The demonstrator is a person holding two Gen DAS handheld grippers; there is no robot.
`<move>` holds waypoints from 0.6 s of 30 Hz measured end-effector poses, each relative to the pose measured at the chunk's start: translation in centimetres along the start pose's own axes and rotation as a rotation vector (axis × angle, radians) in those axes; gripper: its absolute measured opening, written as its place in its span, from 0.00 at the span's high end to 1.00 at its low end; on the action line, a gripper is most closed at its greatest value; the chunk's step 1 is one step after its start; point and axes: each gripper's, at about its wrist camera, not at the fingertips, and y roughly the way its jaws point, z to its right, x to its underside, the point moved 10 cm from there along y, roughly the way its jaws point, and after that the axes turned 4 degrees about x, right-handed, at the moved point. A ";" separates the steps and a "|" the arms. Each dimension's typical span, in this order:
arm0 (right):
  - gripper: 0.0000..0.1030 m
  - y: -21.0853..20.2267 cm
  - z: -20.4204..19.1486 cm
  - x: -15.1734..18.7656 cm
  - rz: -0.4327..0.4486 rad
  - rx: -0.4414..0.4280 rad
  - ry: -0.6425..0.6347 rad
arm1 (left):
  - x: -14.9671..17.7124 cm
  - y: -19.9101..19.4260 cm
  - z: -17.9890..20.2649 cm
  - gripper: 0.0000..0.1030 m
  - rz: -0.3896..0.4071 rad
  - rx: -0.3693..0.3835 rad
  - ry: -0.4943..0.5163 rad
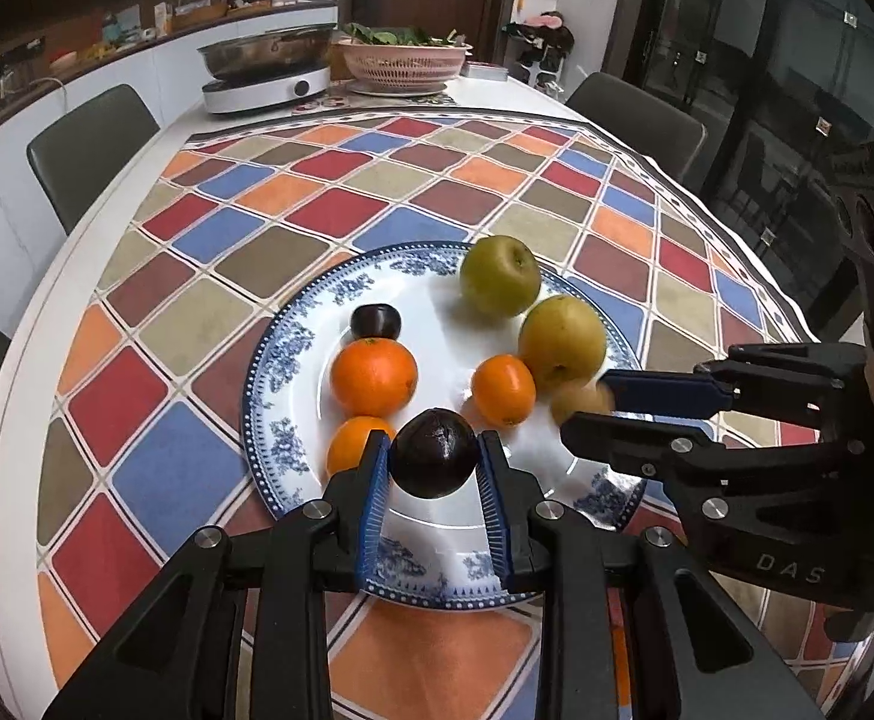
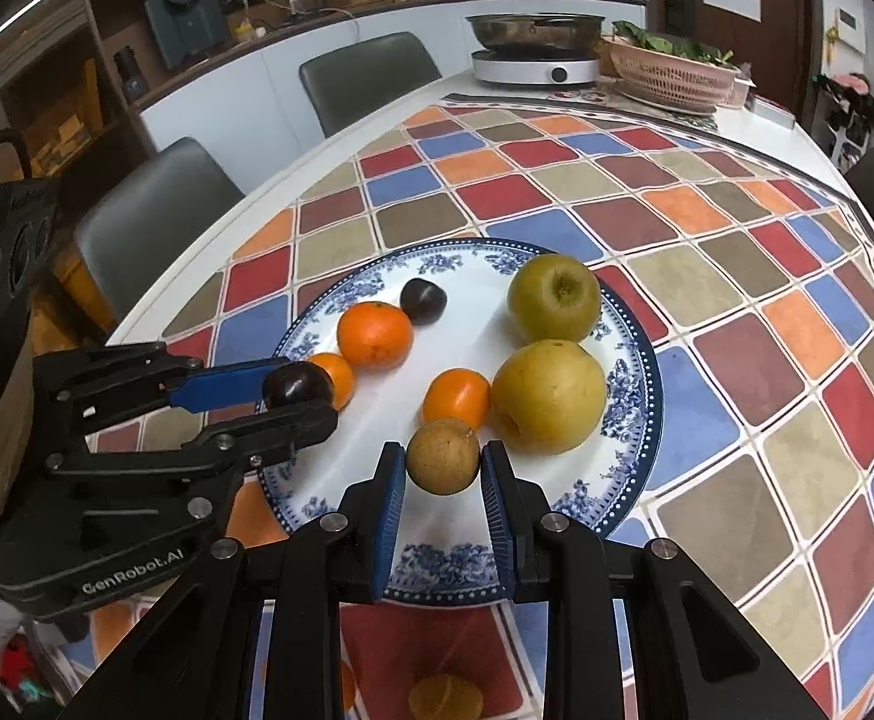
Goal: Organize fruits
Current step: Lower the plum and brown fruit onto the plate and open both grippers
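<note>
1. Left gripper (image 1: 434, 456) is clamped on a dark plum (image 1: 434, 453), held over the near rim of the blue-and-white plate (image 1: 293, 348)
2. Right gripper (image 2: 443, 462) grips a small brown fruit (image 2: 443, 456) above the same plate, just beside a yellow pear (image 2: 548, 396)
3. Oranges, a green apple (image 2: 554, 298) and a second plum lie on the plate

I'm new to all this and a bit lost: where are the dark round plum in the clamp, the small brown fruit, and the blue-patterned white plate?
dark round plum (image 1: 434, 461): left wrist view, its top.
small brown fruit (image 2: 443, 456): right wrist view, its middle.
blue-patterned white plate (image 2: 632, 387): right wrist view, its right rim.
</note>
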 end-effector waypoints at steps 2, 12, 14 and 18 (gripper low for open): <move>0.72 0.0 0.1 -0.1 -0.003 -0.013 0.020 | -0.2 -0.4 -0.1 0.63 0.012 -0.014 -0.001; 0.63 -3.7 0.3 -0.5 0.082 0.035 0.016 | -0.5 -4.4 0.7 0.63 0.077 -0.084 0.034; 0.63 -4.7 0.3 -0.5 0.100 0.045 0.009 | -0.5 -5.4 1.1 0.62 0.095 -0.084 0.038; 0.63 -6.7 0.0 -0.4 0.135 0.058 -0.007 | -0.5 -7.4 1.9 0.55 0.134 -0.093 0.049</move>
